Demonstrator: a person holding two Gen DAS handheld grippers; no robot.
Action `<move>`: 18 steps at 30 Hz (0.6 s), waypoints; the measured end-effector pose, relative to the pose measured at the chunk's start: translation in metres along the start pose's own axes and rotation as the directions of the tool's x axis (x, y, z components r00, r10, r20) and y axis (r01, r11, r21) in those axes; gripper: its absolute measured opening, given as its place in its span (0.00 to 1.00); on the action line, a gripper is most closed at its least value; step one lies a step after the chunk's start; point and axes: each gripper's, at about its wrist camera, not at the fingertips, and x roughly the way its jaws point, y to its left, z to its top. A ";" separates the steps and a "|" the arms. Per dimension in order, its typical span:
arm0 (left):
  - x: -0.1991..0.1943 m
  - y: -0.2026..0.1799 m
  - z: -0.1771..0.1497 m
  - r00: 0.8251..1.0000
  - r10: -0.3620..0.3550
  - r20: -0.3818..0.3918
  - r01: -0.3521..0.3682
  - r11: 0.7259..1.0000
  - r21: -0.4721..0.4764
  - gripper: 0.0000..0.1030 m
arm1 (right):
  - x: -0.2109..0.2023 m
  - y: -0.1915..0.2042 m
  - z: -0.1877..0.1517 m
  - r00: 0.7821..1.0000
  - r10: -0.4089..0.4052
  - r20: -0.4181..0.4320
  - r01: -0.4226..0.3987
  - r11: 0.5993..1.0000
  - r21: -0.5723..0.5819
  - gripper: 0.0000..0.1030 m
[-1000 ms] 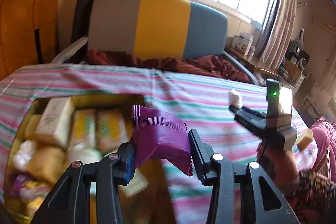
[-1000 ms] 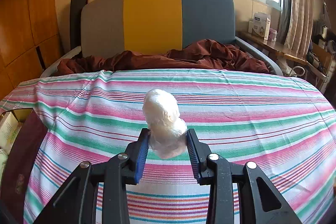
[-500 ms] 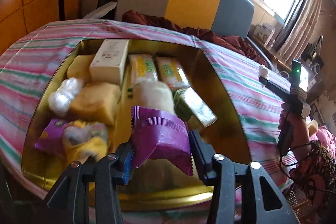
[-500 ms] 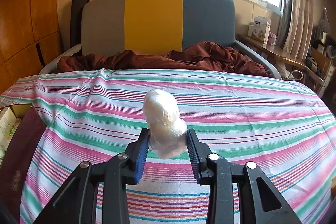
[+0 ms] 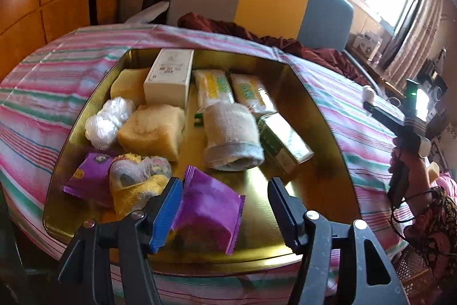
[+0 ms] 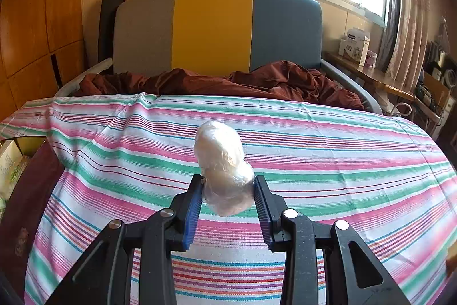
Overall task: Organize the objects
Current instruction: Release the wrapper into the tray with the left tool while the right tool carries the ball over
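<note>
A purple snack packet (image 5: 208, 213) sits low over the near floor of the gold tin tray (image 5: 322, 156). My left gripper (image 5: 224, 185) straddles it with its jaws opening: the packet leans on the left pad and the right pad stands clear of it. The tray holds a white box (image 5: 168, 76), a rolled grey sock (image 5: 231, 136), yellow sponges, green packets and another purple packet (image 5: 88, 176). My right gripper (image 6: 227, 185) is shut on a white plastic-wrapped bundle (image 6: 220, 150), held above the striped cloth (image 6: 314, 150).
Behind the table stands a chair (image 6: 211, 27) with a grey, yellow and blue back and a maroon cloth (image 6: 257, 82) on its seat. A cluttered shelf (image 6: 371, 70) runs along the right wall. A person's hand (image 5: 405, 162) holds the right gripper at the far right.
The left gripper came in over the tray and dipped, then its jaws spread; the purple packet slipped free of the right pad and dropped lower. The right gripper and its bundle stayed still.
</note>
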 end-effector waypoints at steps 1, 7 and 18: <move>0.001 0.001 -0.001 1.000 0.003 -0.003 -0.003 1.000 -0.002 0.59 | -0.001 0.000 0.000 1.000 0.000 0.003 0.000 1.000 -0.002 0.35; -0.001 -0.002 -0.001 0.999 -0.024 0.029 0.023 1.000 0.004 0.59 | -0.011 0.006 -0.002 1.000 0.031 -0.007 -0.031 0.999 -0.013 0.35; 0.006 -0.008 0.005 0.999 -0.049 -0.005 0.049 0.999 -0.008 0.61 | -0.067 0.044 -0.011 0.977 0.212 0.007 -0.211 0.977 -0.042 0.35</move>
